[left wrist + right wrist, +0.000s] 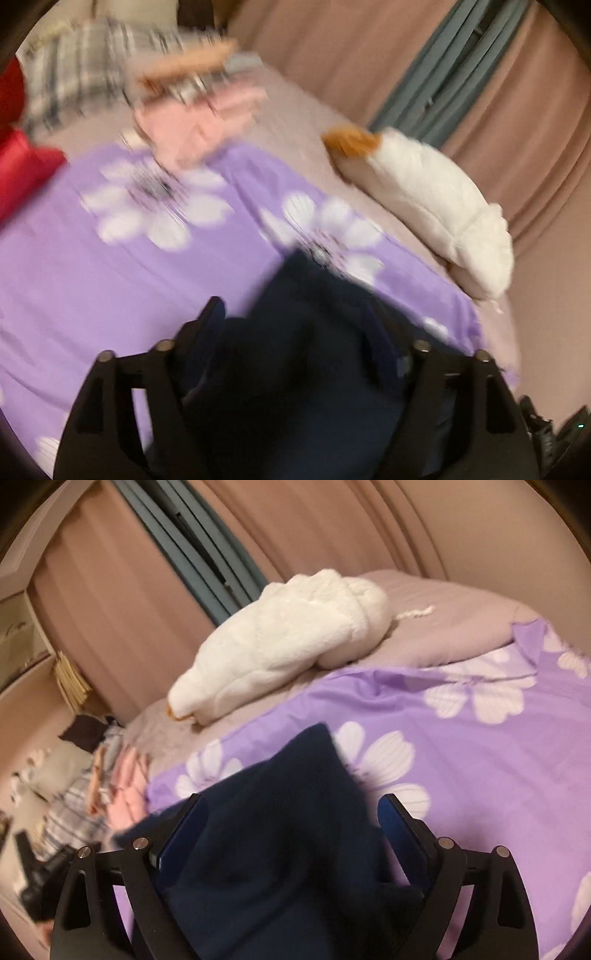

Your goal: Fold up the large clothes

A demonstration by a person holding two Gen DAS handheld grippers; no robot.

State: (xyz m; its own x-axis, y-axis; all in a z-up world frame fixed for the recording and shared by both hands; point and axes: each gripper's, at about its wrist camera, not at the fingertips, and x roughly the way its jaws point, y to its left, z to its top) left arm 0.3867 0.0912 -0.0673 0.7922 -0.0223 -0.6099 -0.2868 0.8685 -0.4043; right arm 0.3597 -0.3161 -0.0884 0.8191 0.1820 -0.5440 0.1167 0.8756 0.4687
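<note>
A dark navy garment [303, 354] lies between the fingers of my left gripper [306, 314] and drapes over a purple bedsheet with white flowers [110, 280]. The left jaws stand wide with the cloth bunched between them; the view is blurred. The same navy garment [280, 834] fills the space between the fingers of my right gripper [291, 801], whose jaws also stand wide apart over the purple sheet [480, 760]. Whether either gripper pinches the cloth is hidden by the fabric.
A white plush toy with an orange tip [432, 206] lies at the bed's far edge, also in the right wrist view [280, 646]. Pink clothes [199, 125] and plaid clothes [85, 74] are stacked beyond. A red item [18, 166] is at left. Pink curtains [332, 528] hang behind.
</note>
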